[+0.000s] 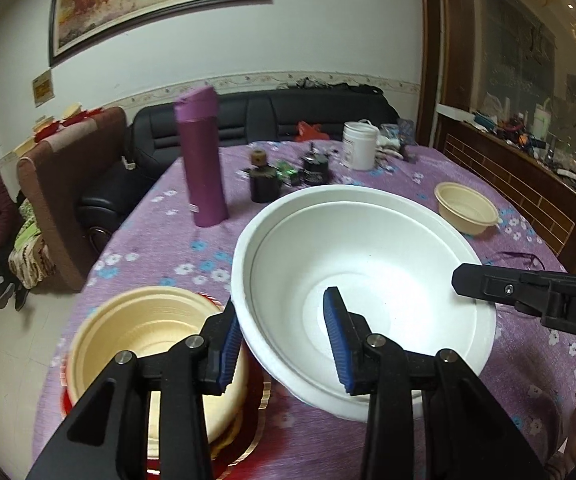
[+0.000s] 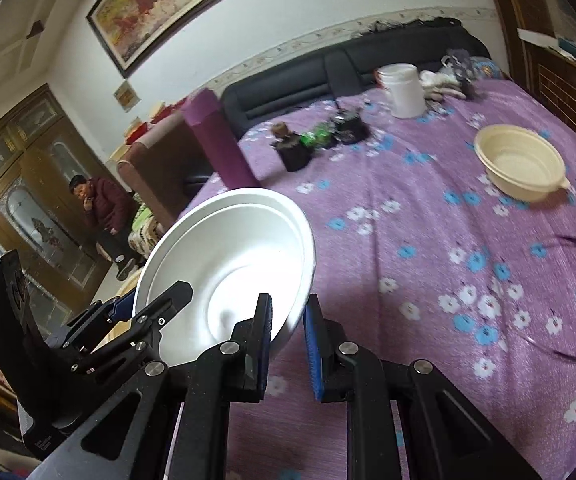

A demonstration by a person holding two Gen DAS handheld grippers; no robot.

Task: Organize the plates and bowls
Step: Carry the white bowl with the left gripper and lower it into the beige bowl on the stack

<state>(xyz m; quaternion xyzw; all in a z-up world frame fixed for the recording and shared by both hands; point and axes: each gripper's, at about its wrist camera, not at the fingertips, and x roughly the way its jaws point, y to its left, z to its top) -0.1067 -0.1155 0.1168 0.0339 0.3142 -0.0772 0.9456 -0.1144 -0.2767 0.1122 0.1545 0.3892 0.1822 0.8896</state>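
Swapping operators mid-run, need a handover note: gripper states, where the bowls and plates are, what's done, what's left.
Left gripper: jaws straddle the white bowl's near rim; pads apparently not clamped.
Right gripper: shut on the same bowl's opposite rim. The bowl is tilted and looks lifted off the table.
Stacked cream bowl sits on the red plate, beside the left gripper.
Lone cream bowl stands far right on the tablecloth.
Done: cream bowl on plate.
Left: place white bowl, collect lone cream bowl.
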